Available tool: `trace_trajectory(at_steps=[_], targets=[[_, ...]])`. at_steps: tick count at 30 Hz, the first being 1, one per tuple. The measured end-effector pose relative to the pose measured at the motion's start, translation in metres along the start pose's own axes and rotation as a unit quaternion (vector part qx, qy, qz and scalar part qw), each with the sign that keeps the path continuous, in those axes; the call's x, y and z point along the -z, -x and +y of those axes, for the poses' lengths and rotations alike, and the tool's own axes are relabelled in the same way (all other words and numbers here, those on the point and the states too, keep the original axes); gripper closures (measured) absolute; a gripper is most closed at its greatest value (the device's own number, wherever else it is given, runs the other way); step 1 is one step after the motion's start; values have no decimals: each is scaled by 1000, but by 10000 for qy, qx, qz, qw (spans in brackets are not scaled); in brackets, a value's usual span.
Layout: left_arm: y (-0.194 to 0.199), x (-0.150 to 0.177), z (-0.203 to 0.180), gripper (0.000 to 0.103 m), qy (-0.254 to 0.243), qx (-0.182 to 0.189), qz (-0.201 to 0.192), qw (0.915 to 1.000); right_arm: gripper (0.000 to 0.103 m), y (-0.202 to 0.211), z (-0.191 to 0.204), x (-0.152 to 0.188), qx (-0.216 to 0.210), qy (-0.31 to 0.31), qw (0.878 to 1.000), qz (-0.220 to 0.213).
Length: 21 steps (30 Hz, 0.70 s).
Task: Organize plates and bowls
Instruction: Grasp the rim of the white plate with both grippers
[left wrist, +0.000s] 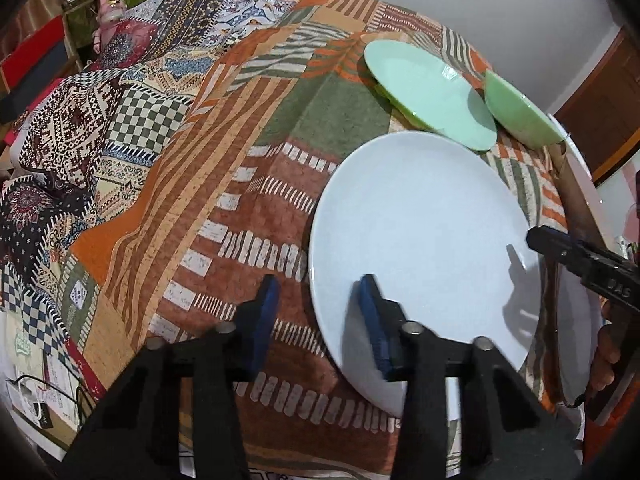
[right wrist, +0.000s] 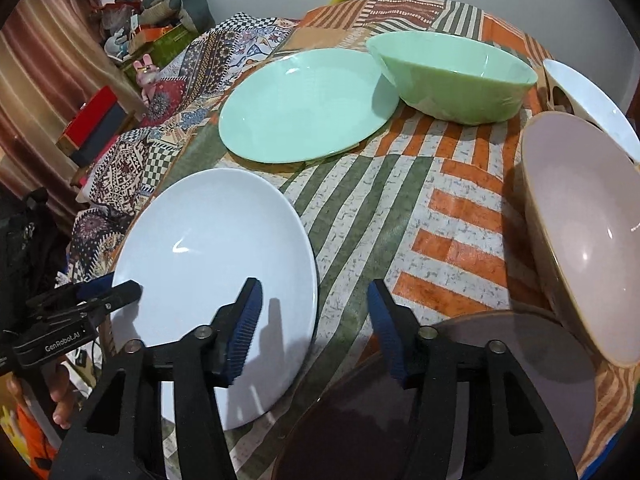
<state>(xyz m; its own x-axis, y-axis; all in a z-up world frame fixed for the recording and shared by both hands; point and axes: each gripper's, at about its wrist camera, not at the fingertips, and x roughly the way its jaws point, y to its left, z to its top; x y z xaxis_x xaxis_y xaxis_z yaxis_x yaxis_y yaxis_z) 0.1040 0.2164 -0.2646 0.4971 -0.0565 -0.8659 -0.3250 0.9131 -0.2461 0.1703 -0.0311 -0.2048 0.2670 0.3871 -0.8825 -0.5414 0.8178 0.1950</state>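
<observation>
Three plates and three bowls on my patterned tablecloth (right wrist: 400, 208), both claws spread and holding nothing.

I count a white plate (right wrist: 216, 264) nearest, a mint plate (right wrist: 304, 104) behind it touching a green bowl (right wrist: 452, 80), then a pink bowl (right wrist: 580, 240), a white bowl (right wrist: 592, 104) and a dark plate (right wrist: 400, 400), these last three clear only in my right view. My left gripper (left wrist: 320, 312) straddles the white plate's rim; my right gripper (right wrist: 316, 320) hovers beside it. "GenRobot.AI" reads on the left tool.

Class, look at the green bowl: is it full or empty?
Empty. The right wrist view shows the green bowl with bare inner wall; the very bottom is hidden behind its near rim.
</observation>
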Motion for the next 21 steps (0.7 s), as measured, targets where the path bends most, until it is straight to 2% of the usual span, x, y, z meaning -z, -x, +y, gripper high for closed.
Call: trace_trajectory(at_steps=[3,9,15,21], targets=[[0,-2,0,72,-25,23,-10,10000,67,-2,-1,-1,25,23,10000,18],[-2,-3,1,72,37,118,38,9999,73,-8,5,-4,-17,97,9999,84],[-1,1,3,72,68,189,79,9998,74,-20,14,-4,-202,223,9991,315],[-5,0,-1,72,46,308,142,9994,74,-23,15,-5,-128,339,9988,344]])
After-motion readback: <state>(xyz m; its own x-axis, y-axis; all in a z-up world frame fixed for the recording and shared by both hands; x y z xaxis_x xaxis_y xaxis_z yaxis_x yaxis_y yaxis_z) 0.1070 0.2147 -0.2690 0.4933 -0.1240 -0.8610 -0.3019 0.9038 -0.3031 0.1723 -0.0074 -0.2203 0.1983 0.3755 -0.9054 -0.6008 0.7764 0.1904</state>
